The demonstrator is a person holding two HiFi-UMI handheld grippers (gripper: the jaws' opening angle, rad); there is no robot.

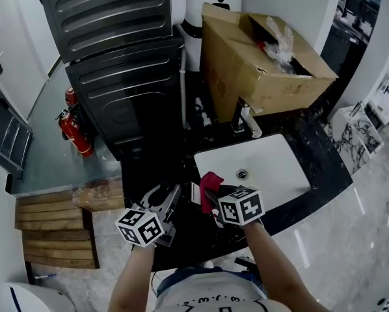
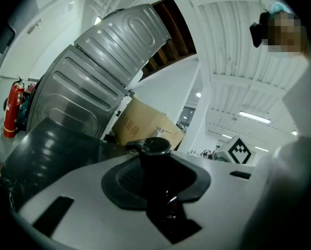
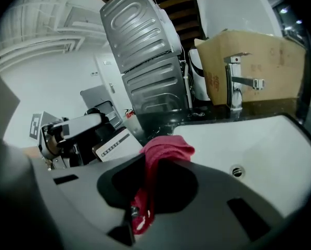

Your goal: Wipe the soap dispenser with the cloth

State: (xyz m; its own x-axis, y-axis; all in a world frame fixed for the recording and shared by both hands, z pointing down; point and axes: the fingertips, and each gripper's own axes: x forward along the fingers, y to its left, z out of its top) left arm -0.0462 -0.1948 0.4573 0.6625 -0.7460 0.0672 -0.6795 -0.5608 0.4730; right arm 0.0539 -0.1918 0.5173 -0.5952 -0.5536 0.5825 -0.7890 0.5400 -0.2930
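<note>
Over the black bench [image 1: 315,151], just in front of the white sink [image 1: 266,164], the person holds both tools close together. The left tongs [image 1: 170,207] are clenched on the soap dispenser [image 2: 153,155], which stands between their jaws near its neck. The right tongs [image 1: 211,203] grip a red cloth [image 3: 163,150], a bunched fold of it sticking out past the tips.

The cloth sits just beside the dispenser's white label. Whether it touches cannot be told. Both things are in hand and brought together, so the setting-up looks done. The wiping itself seems to be at its start or under way, and nothing shows how much of the surface has been covered, so most of the rubbing is probably left.

The dispenser's long axis runs roughly upright but tilted, with the dark pump head on top and the labelled body hanging below the jaws. In the left gripper view its spout points to the left.
</note>
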